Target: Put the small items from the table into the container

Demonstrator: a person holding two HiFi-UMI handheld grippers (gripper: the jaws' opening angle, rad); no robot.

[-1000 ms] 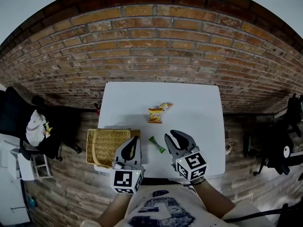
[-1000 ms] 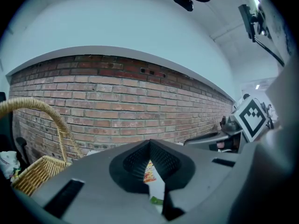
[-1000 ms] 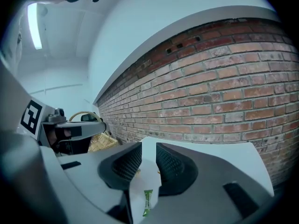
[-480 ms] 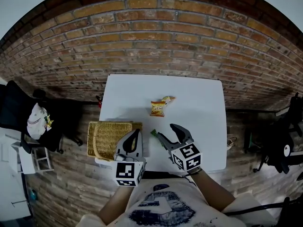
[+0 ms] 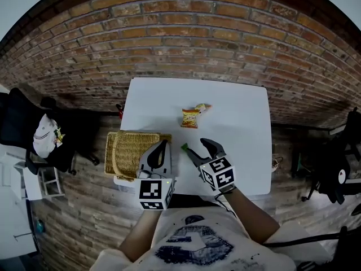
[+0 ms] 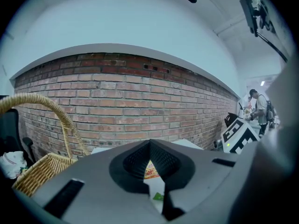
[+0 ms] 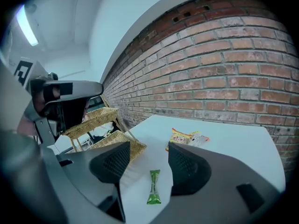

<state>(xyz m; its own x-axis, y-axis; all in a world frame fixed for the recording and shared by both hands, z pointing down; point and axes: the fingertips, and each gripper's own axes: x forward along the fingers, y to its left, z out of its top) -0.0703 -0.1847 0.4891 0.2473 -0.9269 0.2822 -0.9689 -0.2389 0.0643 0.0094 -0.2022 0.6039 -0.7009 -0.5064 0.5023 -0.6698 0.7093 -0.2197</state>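
A green stick packet (image 7: 153,186) lies flat on the white table (image 5: 237,129), just ahead of and between the jaws of my right gripper (image 7: 148,164). Those jaws are opening and no pad touches the packet. In the head view the green packet (image 5: 184,147) peeks out beside the right gripper (image 5: 197,147). Further back lie an orange snack packet (image 5: 190,117) and a smaller pale packet (image 5: 202,107). The wicker basket (image 5: 132,162) stands at the table's left edge. My left gripper (image 5: 164,142) hovers by the basket's right rim, shut and empty.
The basket's tall handle (image 6: 51,111) arches at the left of the left gripper view. A brick wall (image 5: 186,38) runs behind the table. A dark chair with a white bag (image 5: 42,143) stands at the left, and black equipment (image 5: 338,174) at the right.
My right gripper has sunk toward the table and shifted left up to the green packet, and its jaws have spread. The left gripper has stayed by the basket.
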